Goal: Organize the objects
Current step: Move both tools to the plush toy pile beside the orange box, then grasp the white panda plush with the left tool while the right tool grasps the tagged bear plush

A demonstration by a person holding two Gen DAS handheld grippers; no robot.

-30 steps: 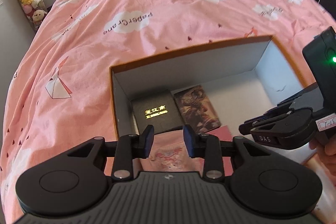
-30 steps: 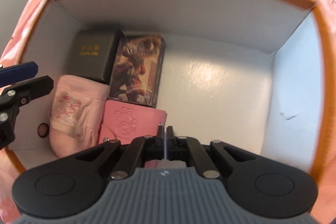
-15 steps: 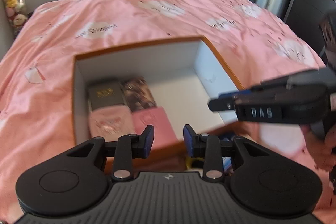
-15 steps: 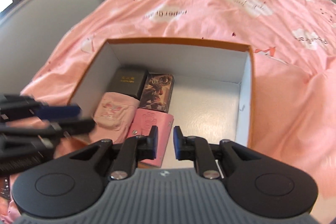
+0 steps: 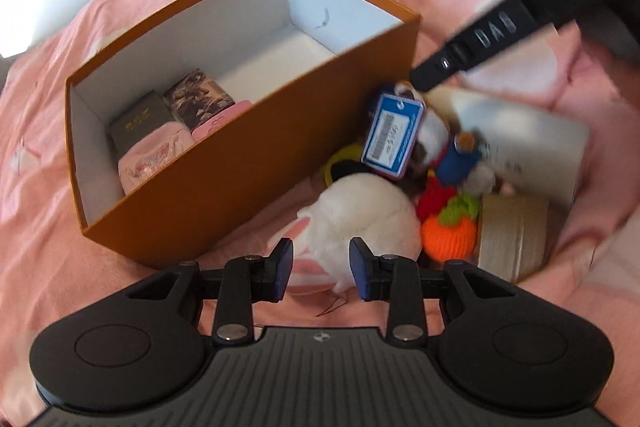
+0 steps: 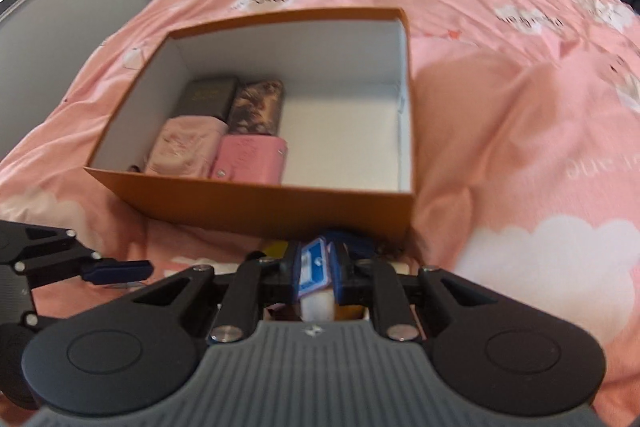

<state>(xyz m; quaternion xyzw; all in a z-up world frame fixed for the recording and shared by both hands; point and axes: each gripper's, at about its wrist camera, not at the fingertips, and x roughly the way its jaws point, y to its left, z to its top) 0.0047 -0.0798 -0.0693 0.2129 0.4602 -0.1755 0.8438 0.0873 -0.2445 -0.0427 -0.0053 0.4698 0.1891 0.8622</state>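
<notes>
- On a bed (image 6: pixel 520 131) with a pink cloud-print cover sits an orange box (image 5: pixel 248 163), open at the top and white inside.
- Left claw (image 5: pixel 321 269) points steeply down at the pile beside the box's near wall. Its blue pads stand partly apart with nothing gripped; a white plush (image 5: pixel 360 219) lies below the gap.
- Right claw (image 6: pixel 316 269) also tilts down, over the pile just in front of the box. Its jaws have just been opening and now stand a little apart, with a blue tag (image 6: pixel 314 267) between the pads. Whether the pads press on the tag cannot be told.
- In the left view the tag (image 5: pixel 394 137) stands nearly upright, its long axis running up and slightly right, its white label facing the camera.
- The right claw's dark finger (image 5: pixel 480 43) reaches in from the upper right, its tip just above the tag.
- The pile also holds an orange knitted toy (image 5: pixel 450 233), a blue and red toy (image 5: pixel 456 163), a tape roll (image 5: pixel 512 235) and a white bottle (image 5: pixel 528 147) on its side.
- Inside the box, four items pack the left end: a dark case (image 6: pixel 208 97), a picture box (image 6: pixel 258 107), a pale pink pouch (image 6: pixel 182 147) and a pink wallet (image 6: pixel 250 159). The right part of the floor is bare.
</notes>
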